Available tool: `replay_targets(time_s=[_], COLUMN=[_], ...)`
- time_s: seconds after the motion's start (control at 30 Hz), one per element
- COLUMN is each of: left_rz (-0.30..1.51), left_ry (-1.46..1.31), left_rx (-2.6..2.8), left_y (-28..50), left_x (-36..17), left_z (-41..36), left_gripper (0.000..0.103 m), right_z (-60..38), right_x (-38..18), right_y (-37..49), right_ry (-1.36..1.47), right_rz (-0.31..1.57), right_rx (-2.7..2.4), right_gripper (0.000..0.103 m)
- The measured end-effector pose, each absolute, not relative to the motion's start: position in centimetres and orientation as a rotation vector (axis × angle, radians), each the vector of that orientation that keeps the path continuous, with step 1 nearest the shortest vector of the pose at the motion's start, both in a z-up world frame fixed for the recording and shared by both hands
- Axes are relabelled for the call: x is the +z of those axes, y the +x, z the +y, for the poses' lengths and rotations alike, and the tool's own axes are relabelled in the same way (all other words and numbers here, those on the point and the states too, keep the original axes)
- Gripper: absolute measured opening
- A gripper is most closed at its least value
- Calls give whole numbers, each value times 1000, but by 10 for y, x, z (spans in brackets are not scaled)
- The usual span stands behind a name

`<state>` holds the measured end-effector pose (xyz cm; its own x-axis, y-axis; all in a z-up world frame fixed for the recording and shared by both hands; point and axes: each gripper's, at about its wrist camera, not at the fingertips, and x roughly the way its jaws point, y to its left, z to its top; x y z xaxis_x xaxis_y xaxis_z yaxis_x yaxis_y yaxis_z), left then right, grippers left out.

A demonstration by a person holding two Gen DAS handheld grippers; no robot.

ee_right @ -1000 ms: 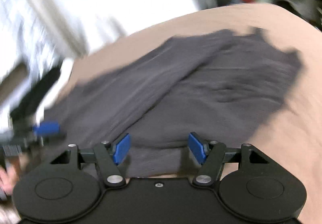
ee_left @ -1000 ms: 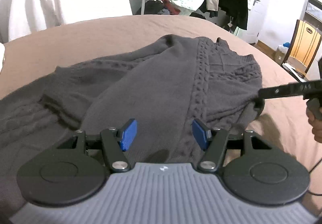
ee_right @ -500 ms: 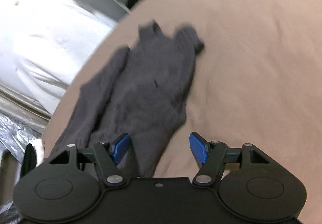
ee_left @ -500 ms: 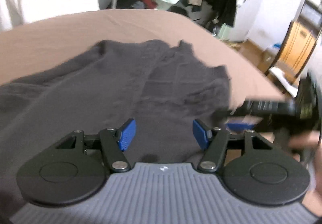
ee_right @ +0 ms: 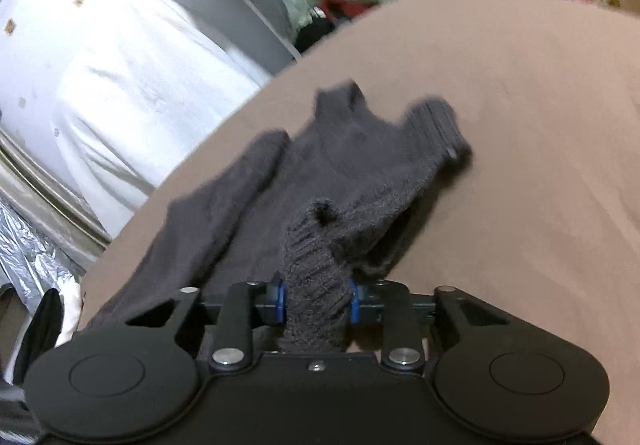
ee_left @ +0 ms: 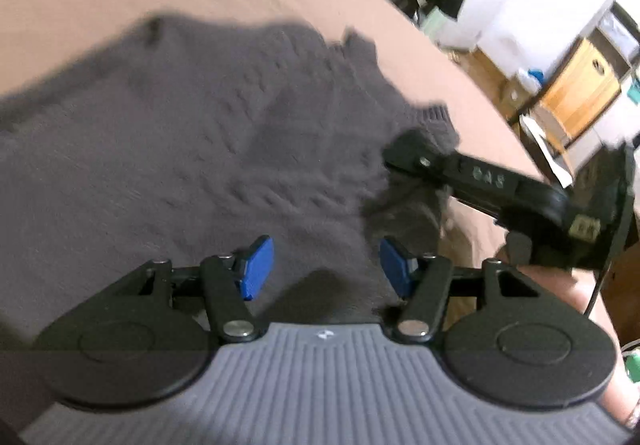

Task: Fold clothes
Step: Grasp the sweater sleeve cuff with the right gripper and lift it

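Knit sweater hem between right gripper fingers

Right claw: its jaws have just been closing; half a second ago they stood wide with nothing between them, now the blue pads pinch a ribbed edge of the grey sweater.
Sweater: the pinched edge now rises in a bunched fold off the brown bed.
Left claw: has swung across the sweater; the right claw's arm now lies nearer, at the sweater's right edge.
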<state>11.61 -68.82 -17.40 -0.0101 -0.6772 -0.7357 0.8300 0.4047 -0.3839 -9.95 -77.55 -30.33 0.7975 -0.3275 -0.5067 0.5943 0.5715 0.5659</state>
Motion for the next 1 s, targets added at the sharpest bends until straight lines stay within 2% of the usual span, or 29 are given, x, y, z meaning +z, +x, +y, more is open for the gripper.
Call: replay_targets(time_s=[0.17, 0.27, 0.33, 0.43, 0.53, 0.6, 0.87, 1.0], left_rz=[1008, 997, 962, 923, 944, 956, 986, 979], left_ry=[97, 5, -62, -163, -201, -192, -240, -295], left_rx=[-1091, -1016, -960, -914, -934, -958, -1023, -1021], left_y=[173, 195, 201, 195, 188, 185, 184, 188], left_x=[-144, -131, -122, -131, -159, -173, -184, -180], left_z=[-619, -557, -511, -471, -472, -481, -497, -486], left_gripper=[59, 59, 59, 59, 59, 59, 59, 69], right_z=[-716, -675, -640, -605, -581, -574, -551, -541], right_x=[-236, -206, -202, -229, -267, -277, -267, -268], right_y=[-41, 7, 29, 48, 55, 47, 43, 42], right_ry=[403, 353, 301, 219, 135, 73, -101, -231], right_rz=[354, 415, 452, 575, 703, 688, 686, 740], right_rx=[-424, -205, -97, -1, 49, 61, 90, 125], right_gripper=[27, 27, 27, 26, 26, 26, 28, 27])
